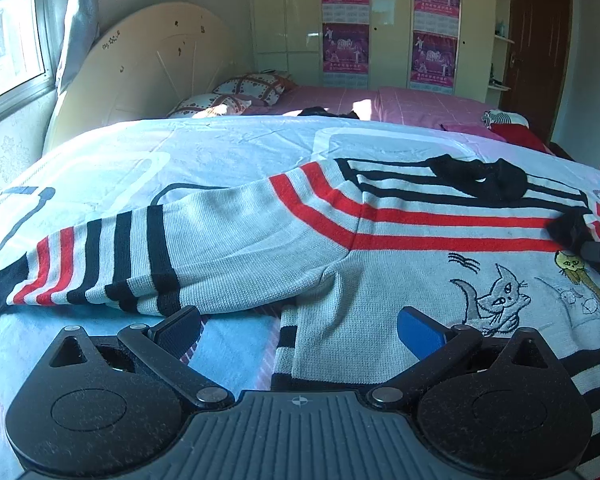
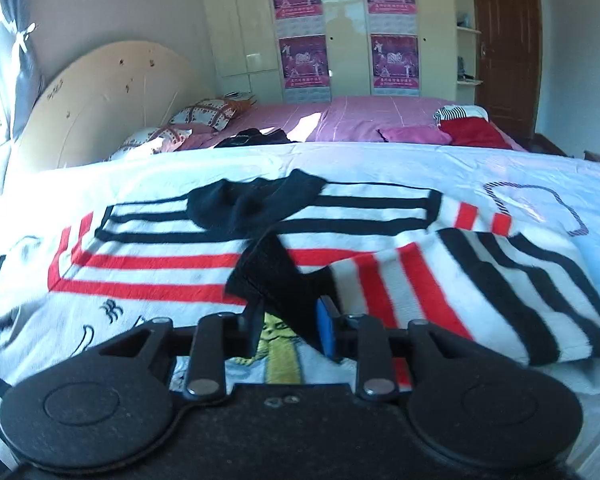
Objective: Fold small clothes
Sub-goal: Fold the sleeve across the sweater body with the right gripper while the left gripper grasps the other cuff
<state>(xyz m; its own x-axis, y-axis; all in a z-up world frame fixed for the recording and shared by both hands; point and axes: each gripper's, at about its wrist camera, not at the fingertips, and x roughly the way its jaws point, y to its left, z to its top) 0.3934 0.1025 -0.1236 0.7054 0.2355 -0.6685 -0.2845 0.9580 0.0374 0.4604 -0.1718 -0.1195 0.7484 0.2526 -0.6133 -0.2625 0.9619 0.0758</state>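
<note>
Sweater (image 1: 400, 256): small, grey-white knit, red and black stripes, cat embroidery on the front; spread flat on pale blue bed cover (image 1: 228, 148). Black collar (image 1: 480, 178) at the far end.

Left sleeve (image 1: 140, 256): stretched out sideways over the cover, black cuff at the tip, not folded in.

Left gripper (image 1: 298, 330): low over the near hem of the sweater, beside the armpit. Jaws wide apart, nothing between them. Dark pad over bare cover, blue pad (image 1: 418, 330) over the knit; touching or just above, cannot tell.

Right sleeve (image 2: 500, 292): folded inward across the chest, striped part lying on the body, black cuff (image 2: 276, 276) reaching toward the middle.

Right gripper (image 2: 288, 330): over the chest, at the black cuff. Jaws partly open, a narrow gap. Cuff edge in the gap by the blue pad (image 2: 326, 330); frame blurred here, pressing or merely alongside cannot be told. Yellow embroidered cat (image 2: 278, 344) visible below, between the fingers. Tip of this gripper also seen at the right edge of the left wrist view, by the cuff.

Background: pink bedsheet (image 1: 420, 104) beyond the blue cover, patterned pillows (image 1: 248, 88) by cream headboard (image 1: 152, 64), red garment (image 2: 476, 132) at the far right, wardrobe (image 1: 392, 20) with purple posters, brown door (image 1: 540, 48).
</note>
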